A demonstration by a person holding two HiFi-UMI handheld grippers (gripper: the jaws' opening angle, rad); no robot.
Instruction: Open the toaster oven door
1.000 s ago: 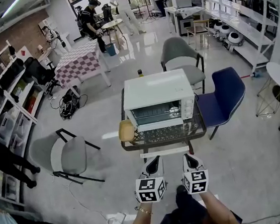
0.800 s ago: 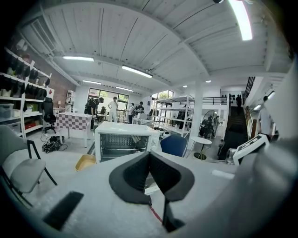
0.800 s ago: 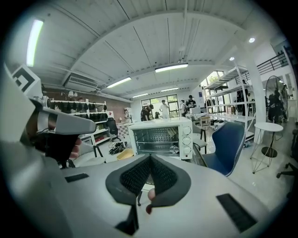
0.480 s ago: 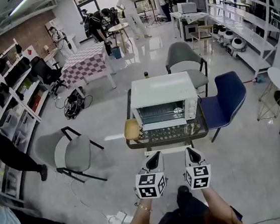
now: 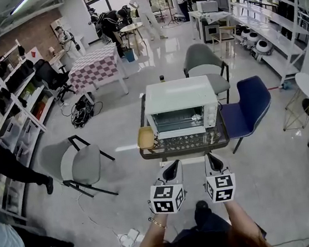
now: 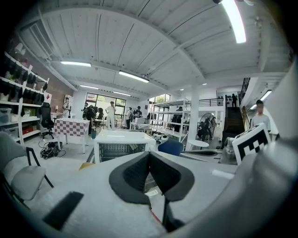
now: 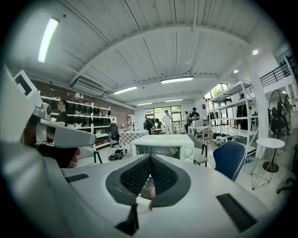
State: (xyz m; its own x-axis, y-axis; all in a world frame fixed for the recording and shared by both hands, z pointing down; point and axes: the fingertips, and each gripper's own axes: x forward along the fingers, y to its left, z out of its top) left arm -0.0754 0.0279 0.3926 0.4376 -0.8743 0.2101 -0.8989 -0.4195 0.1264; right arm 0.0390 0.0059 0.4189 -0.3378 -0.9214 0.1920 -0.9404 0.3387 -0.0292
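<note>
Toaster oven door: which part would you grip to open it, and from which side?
Likely a handle along the top edge of the door, reached from the front, which faces the person. The door is a flat glass panel left of the knobs, offering no other hold. The handle is too small to confirm.

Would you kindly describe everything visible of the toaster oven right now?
The toaster oven is a white, boxy appliance with a flat top. Its glass door fills most of the front and is shut, a wire rack showing behind it; a control panel with dials sits at the front's right end. It stands upright on a small dark-framed table, a yellowish tray lying by its front left corner. The left gripper and right gripper are short of the table, not touching it.
</note>
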